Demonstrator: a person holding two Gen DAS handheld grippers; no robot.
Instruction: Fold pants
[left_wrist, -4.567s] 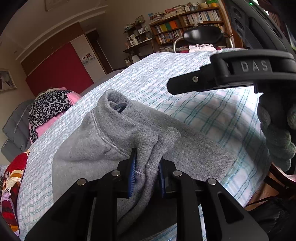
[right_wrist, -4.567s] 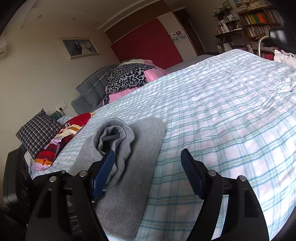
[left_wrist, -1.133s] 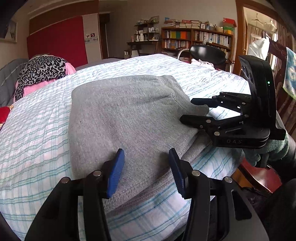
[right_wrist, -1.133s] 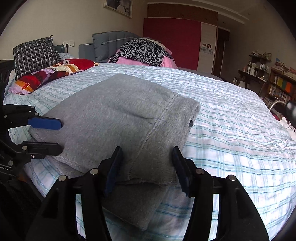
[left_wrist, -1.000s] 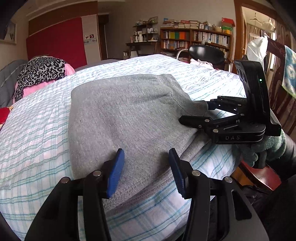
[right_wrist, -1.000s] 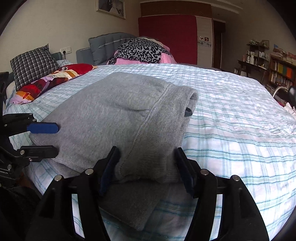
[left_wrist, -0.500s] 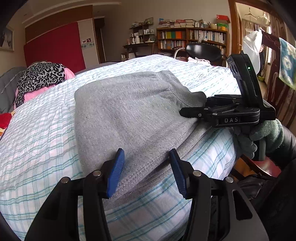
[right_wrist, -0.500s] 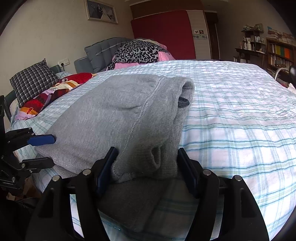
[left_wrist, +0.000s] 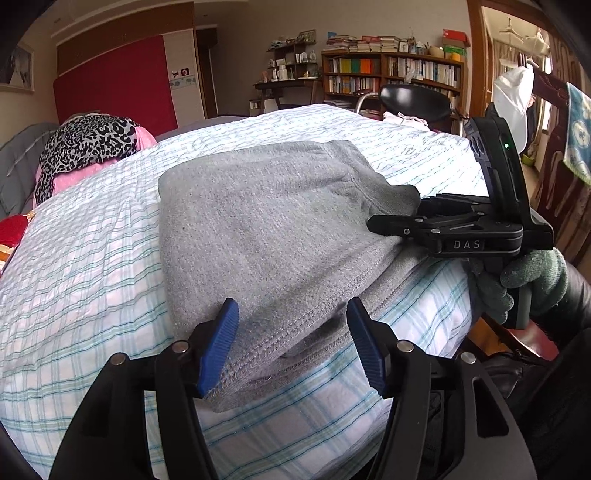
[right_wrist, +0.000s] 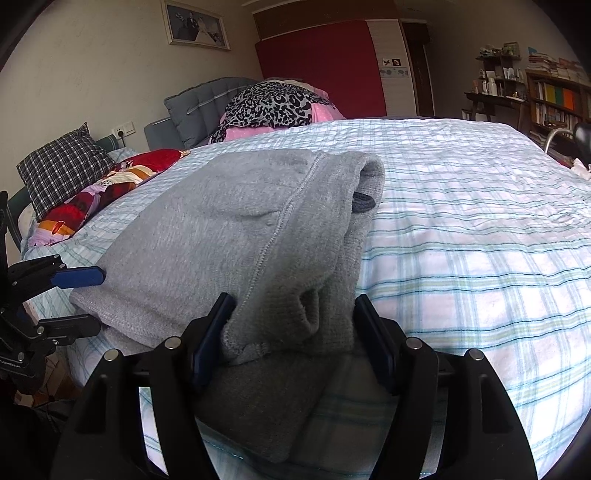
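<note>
The left tool (left_wrist: 291, 343) sits at the near edge of the bed (left_wrist: 74, 280), its blue pads (left_wrist: 218, 347) apart with the stitched hem of the grey pants (left_wrist: 266, 229) lying between them. Its jaws have just been opening, and the left pad sits against the cloth while the right pad stands clear of it, so nothing is clamped.

To the right, the right tool (right_wrist: 291, 332) also stands at the near edge. Its jaws are spread wide, and the bunched, thick end of the pants (right_wrist: 229, 240) fills the gap between the pads; whether the pads press on the cloth or only flank it cannot be told. In the left wrist view this tool (left_wrist: 391, 218) is seen side-on, held by a gloved hand (left_wrist: 524, 284), its fingers reaching over the right edge of the folded pile.

There are two tools and one pair of pants. The pants lie folded into a thick stack of several layers near the bed's near edge, the long axis running from that edge away toward the far side of the bed, with the rolled waistband end at the right of the stack in the right wrist view.
</note>
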